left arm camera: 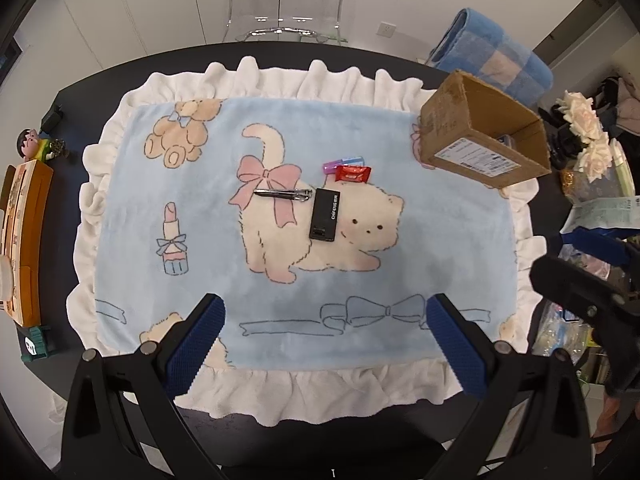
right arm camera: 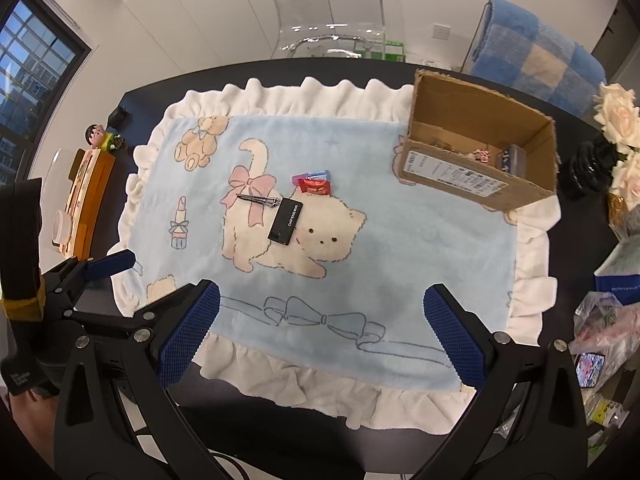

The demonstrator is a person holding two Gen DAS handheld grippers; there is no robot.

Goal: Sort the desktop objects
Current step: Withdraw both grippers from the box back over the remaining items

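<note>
Four small items lie mid-mat on the blue cat-print blanket: a black rectangular device with white lettering we cannot read, a metal pen touching its top left corner, a red candy wrapper just beyond it, and a purple-and-blue tube partly hidden behind the wrapper.

We see both tongs spread wide with nothing between them. Our left gripper hovers over the blanket's near ruffle; our right gripper hangs likewise over the near edge.

We note the cardboard box at the blanket's far right corner, open side up. Only the right wrist view looks down into it, showing a few small things on its floor, too small to name; the left view catches just a sliver of blue inside. The right view also shows the left tool at the left border, cut off there.

Open blanket stretches between the grippers and the cluster. Clutter crowds the table's left and right edges: a wooden tray, a figurine, flowers, plastic bags.
</note>
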